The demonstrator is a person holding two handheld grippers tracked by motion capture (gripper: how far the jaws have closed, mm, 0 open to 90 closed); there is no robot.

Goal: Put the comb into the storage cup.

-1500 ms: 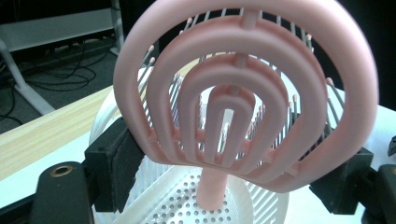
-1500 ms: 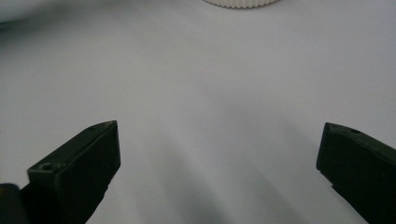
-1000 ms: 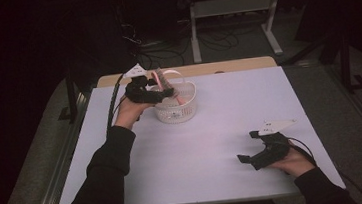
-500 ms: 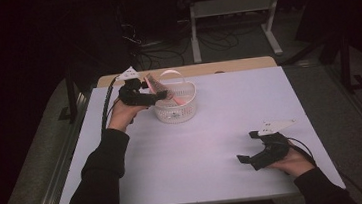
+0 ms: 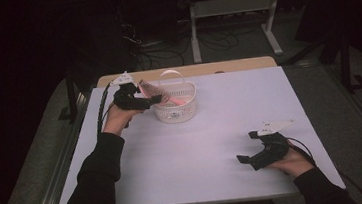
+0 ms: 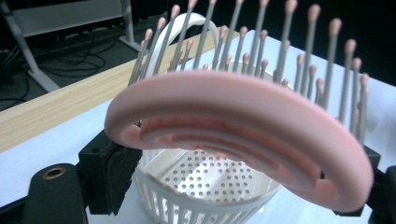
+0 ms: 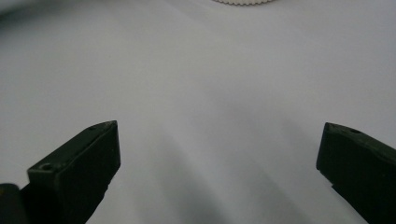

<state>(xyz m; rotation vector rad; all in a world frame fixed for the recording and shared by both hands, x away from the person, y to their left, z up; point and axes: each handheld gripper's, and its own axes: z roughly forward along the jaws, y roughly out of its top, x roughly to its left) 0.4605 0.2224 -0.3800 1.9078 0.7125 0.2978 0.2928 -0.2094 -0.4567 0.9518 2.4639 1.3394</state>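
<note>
My right tool (image 5: 255, 159) rests near me on the desk (image 5: 213, 144), jaws spread, empty. Farther off at the left, my left tool (image 5: 141, 103) pinches the pink brush (image 6: 243, 135) by its rim. The brush hangs over the near-left edge of the basket (image 5: 175, 105), its long axis pointing right across the opening.

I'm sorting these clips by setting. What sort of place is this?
Probably a lab or workshop set up for recording, not a home. A white-topped table stands alone in a dark room, loose black cables trail over the floor behind it, and a grey metal stand sits at the back.
</note>
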